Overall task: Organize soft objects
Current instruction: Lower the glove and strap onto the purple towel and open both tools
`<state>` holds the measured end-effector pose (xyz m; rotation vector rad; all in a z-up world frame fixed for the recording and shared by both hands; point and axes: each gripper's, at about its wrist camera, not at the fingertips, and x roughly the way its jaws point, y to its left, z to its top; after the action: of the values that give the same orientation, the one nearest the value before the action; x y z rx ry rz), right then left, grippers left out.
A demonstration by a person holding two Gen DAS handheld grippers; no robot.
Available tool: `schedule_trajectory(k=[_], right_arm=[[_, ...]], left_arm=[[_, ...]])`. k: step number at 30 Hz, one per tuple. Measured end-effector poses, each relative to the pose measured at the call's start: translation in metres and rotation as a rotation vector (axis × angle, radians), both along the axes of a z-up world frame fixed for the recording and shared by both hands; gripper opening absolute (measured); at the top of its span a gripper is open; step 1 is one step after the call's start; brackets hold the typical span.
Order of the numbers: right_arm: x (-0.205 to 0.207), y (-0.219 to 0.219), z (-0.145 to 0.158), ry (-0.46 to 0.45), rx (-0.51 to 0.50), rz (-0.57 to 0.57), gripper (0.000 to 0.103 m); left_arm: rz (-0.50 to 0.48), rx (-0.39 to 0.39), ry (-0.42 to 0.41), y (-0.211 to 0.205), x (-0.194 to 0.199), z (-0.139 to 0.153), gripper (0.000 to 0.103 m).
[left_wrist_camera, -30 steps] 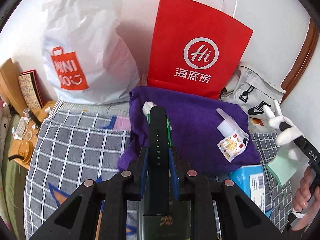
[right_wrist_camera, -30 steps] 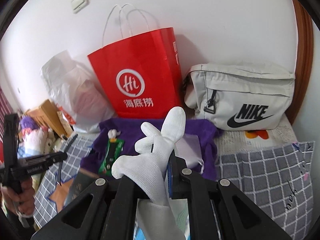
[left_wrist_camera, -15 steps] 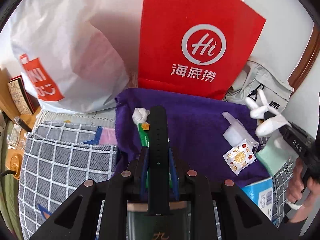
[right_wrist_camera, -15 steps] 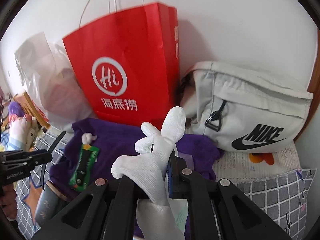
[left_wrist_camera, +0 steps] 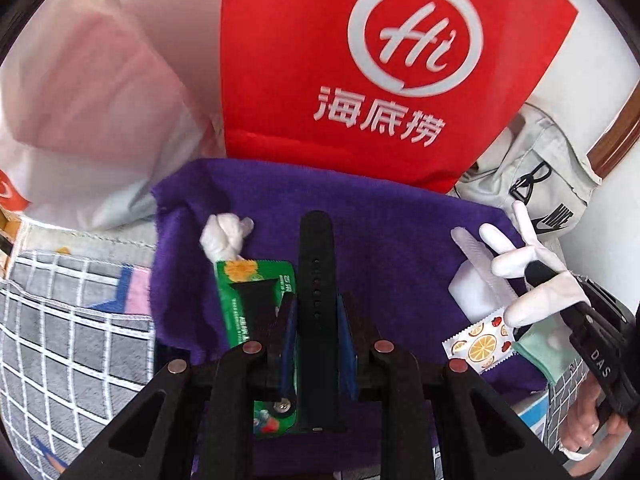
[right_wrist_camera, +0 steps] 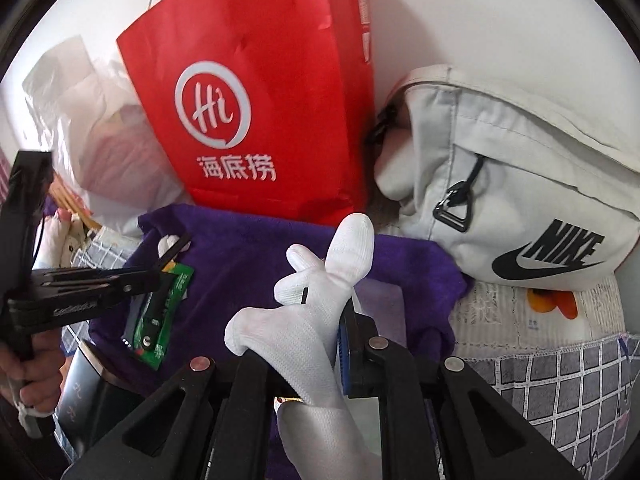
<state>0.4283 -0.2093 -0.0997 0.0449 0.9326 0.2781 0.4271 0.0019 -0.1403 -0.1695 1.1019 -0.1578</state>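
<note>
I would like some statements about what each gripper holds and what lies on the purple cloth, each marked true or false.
1. The left gripper is shut on a black strap. True.
2. The right gripper holds a red glove. False: it is shut on a white glove.
3. A green packet lies on the purple cloth. True.
4. The red paper bag lies flat on the cloth. False: it stands upright behind the cloth.
5. The grey Nike bag is to the left of the red bag. False: in the right wrist view it sits to the right of it.
</note>
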Motion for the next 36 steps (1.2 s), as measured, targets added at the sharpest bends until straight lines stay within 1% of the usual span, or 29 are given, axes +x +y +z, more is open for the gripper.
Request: schedule_trajectory(k=[1,3,7,9,10,11,15,16,17,18,19,20,22,23,27,29,32,36], right_arm=[[0.001,0.001,-0.002,0.008,-0.002,0.003,0.012],[0.003,0.002,-0.006,0.023,0.012,0.009,0.012],[0.008,0.006,-0.012,0.052,0.056,0.026,0.013],[0.009,0.009,-0.016,0.070,0.078,0.045,0.021],[0.010,0.011,-0.017,0.076,0.084,0.052,0.031],[0.010,0.013,-0.018,0.082,0.088,0.056,0.038],[0.009,0.021,-0.018,0.082,0.065,0.074,0.046],[0.008,0.023,-0.017,0.079,0.060,0.079,0.050],[0.007,0.024,-0.015,0.074,0.052,0.083,0.057],[0.005,0.024,-0.012,0.069,0.045,0.084,0.060],[0.004,0.024,-0.010,0.062,0.040,0.085,0.066],[0.002,0.024,-0.006,0.051,0.037,0.087,0.070],[-0.001,0.023,0.001,0.035,0.032,0.081,0.071],[-0.003,0.021,0.004,0.030,0.030,0.075,0.071],[-0.015,0.016,0.016,0.019,0.060,0.067,0.071],[-0.024,0.016,0.022,0.011,0.071,0.067,0.072],[-0.039,0.016,0.029,0.006,0.059,0.056,0.072],[-0.062,0.013,0.036,-0.003,0.081,0.034,0.072]], left_arm=[[0.008,-0.003,0.000,0.000,0.001,-0.003,0.020],[0.002,0.017,0.012,-0.004,0.004,-0.008,0.020],[-0.017,0.011,0.020,-0.008,0.004,-0.012,0.020],[-0.008,0.004,0.024,-0.007,0.006,-0.014,0.020],[-0.010,0.001,0.029,-0.009,0.007,-0.016,0.020],[-0.015,0.001,0.037,-0.009,0.007,-0.017,0.020],[-0.018,-0.016,0.044,-0.009,0.008,-0.016,0.020],[-0.020,-0.023,0.042,-0.008,0.009,-0.015,0.021],[-0.019,-0.027,0.042,-0.006,0.010,-0.014,0.029],[-0.016,-0.023,0.047,-0.005,0.011,-0.013,0.040],[-0.014,-0.012,0.048,-0.004,0.010,-0.012,0.044],[-0.004,0.010,0.042,-0.004,0.009,-0.010,0.044],[0.018,0.057,0.021,-0.002,0.006,-0.003,0.044],[0.021,0.065,0.015,-0.001,0.003,0.000,0.044],[0.025,0.068,0.012,0.005,-0.009,0.012,0.044],[0.028,0.076,0.003,0.013,-0.021,0.020,0.044],[0.039,0.072,-0.012,0.023,-0.043,0.031,0.044],[0.047,0.081,-0.024,0.031,-0.069,0.042,0.044]])
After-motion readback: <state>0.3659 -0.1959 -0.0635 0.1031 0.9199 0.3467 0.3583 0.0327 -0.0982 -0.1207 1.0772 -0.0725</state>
